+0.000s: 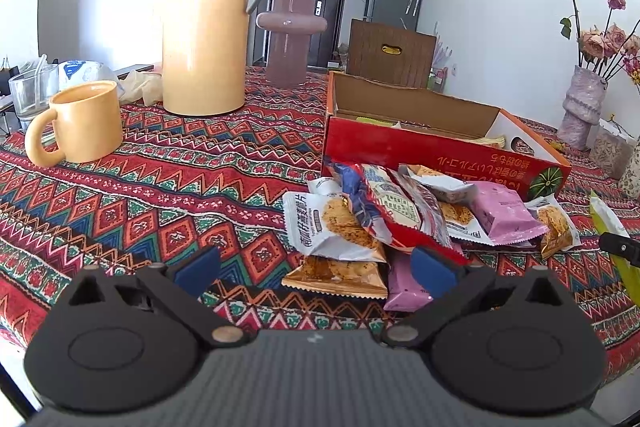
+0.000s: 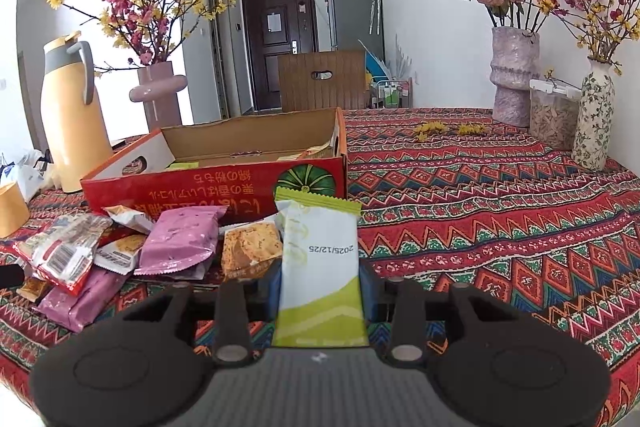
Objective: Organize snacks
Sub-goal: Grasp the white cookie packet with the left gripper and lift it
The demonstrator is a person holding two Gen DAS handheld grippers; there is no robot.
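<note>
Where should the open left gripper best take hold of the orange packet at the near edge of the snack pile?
Probably by the orange packet's near crimped edge, coming in low from the front. It lies flat on the tablecloth, its far end under a white packet, so only the near strip is free. The left gripper already faces it, open.

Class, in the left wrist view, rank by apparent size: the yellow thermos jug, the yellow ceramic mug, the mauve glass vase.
1. Yellow thermos jug, clearly largest.
2 and 3. Yellow ceramic mug and mauve glass vase look alike; the mug sits nearer the camera, so no ranking.
</note>
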